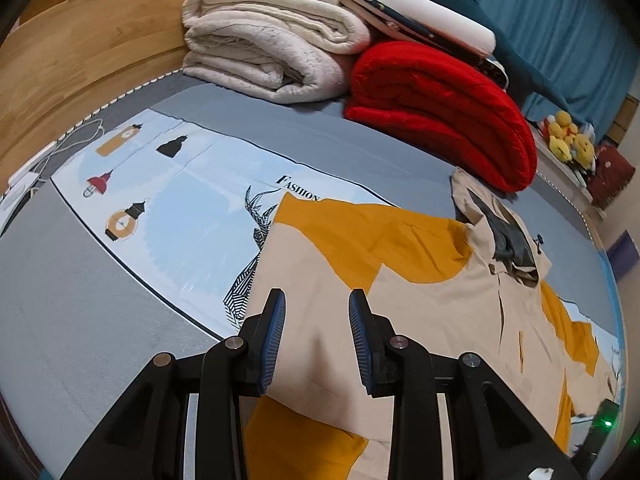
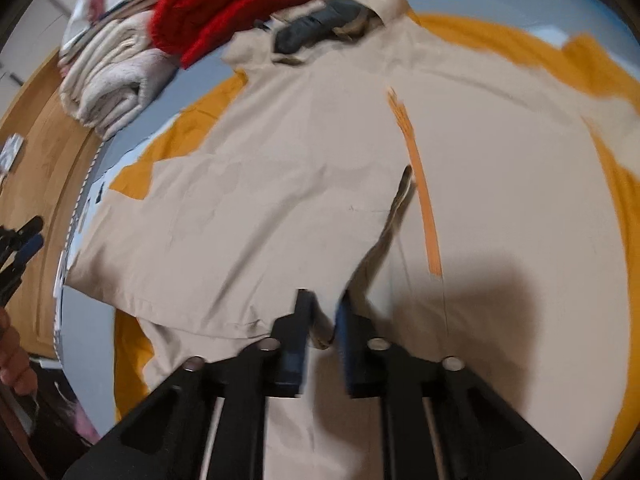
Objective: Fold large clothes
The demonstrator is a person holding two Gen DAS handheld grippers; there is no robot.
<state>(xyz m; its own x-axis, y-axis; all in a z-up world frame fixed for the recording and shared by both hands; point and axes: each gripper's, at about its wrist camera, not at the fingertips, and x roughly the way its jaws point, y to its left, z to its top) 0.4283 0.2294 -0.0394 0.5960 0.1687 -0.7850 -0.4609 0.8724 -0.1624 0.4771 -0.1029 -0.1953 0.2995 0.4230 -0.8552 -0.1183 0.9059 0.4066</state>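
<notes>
Your right tool (image 2: 320,320) is pinching the jacket (image 2: 280,200), limp, light cloth, at its front edge low in frame; left tool (image 1: 316,320) gapes empty.

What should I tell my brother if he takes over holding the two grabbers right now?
Left gripper: jaws apart, above the jacket's folded left side, holding nothing.
Right gripper: pinched shut on a ridge of fabric at the front opening, near the hem.
Beige and mustard jacket: spread front up on the bed, hood pointing toward the red blanket and the cream blanket.
Done: the left sleeve side looks folded in over the body.
Left: fold the other side in, then fold hem toward hood. Keep clear of the blanket stack.
</notes>
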